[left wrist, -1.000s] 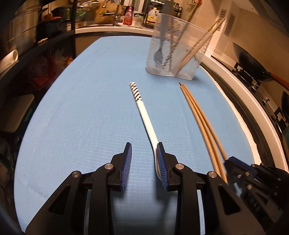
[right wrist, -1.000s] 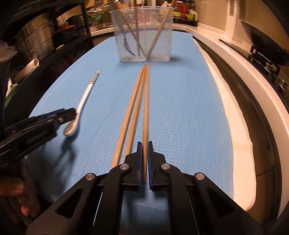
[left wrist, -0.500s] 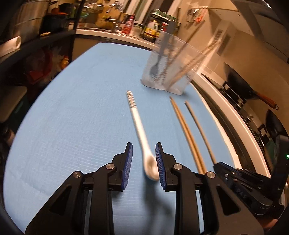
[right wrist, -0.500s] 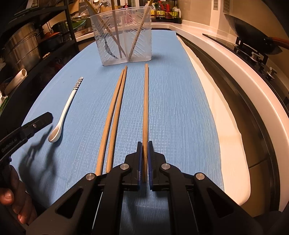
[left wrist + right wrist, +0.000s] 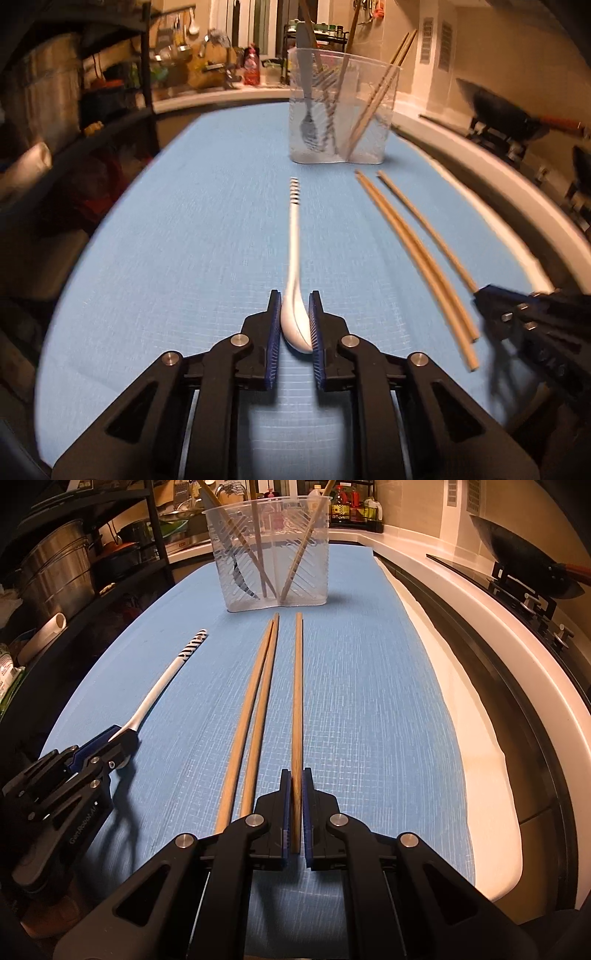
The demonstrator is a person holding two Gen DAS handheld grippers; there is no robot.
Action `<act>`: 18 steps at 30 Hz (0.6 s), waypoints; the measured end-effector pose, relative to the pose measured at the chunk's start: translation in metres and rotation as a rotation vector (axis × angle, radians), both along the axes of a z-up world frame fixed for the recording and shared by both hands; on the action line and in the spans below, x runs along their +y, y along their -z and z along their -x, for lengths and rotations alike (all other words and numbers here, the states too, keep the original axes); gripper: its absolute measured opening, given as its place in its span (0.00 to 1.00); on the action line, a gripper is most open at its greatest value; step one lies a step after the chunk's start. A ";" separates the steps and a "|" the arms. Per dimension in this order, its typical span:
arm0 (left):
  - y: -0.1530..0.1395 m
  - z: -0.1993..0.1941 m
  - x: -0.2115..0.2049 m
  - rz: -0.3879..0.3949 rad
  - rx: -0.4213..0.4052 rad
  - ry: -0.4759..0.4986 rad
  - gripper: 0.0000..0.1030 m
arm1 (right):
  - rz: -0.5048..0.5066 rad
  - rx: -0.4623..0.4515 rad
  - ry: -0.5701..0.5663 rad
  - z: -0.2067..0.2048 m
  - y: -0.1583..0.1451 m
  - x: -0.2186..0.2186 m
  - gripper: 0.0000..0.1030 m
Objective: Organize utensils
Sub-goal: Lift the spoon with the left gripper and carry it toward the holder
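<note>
My left gripper [image 5: 294,308] is shut on the bowl of a white spoon [image 5: 294,251] with a black-striped handle end; the spoon points toward a clear plastic utensil holder [image 5: 341,110]. The left gripper also shows in the right wrist view [image 5: 123,734], holding the spoon [image 5: 166,679]. My right gripper [image 5: 296,786] is shut on one wooden chopstick [image 5: 297,686]. Two more chopsticks [image 5: 255,709] lie just left of it on the blue mat [image 5: 369,701]. The holder [image 5: 273,554] contains chopsticks and a striped utensil. My right gripper shows at the right in the left wrist view [image 5: 480,295].
A white counter edge [image 5: 480,627] and a stove with a dark wok [image 5: 524,572] run along the right. Black shelves with metal pots [image 5: 55,572] stand at the left. Bottles and kitchenware line the back counter [image 5: 221,74].
My left gripper moved onto the spoon's bowl and closed on it. My right gripper keeps its hold on one chopstick, which has separated from the other two.
</note>
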State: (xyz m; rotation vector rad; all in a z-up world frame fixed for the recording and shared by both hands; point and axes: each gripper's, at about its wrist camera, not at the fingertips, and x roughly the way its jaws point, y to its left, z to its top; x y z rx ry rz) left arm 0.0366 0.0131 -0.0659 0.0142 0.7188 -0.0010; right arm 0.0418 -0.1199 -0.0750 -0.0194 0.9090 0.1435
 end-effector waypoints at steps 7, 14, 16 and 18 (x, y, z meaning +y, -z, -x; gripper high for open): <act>0.000 0.005 -0.003 -0.135 -0.028 -0.022 0.12 | 0.011 -0.008 0.011 0.000 0.001 0.001 0.06; 0.002 0.007 0.015 0.012 -0.028 -0.050 0.16 | 0.013 -0.013 0.011 0.000 0.001 0.001 0.06; 0.004 0.008 0.012 0.000 -0.033 -0.050 0.16 | 0.011 -0.014 0.012 0.000 0.000 0.000 0.06; 0.004 0.008 0.013 0.012 -0.037 -0.052 0.16 | 0.006 -0.014 0.013 -0.001 0.000 0.000 0.05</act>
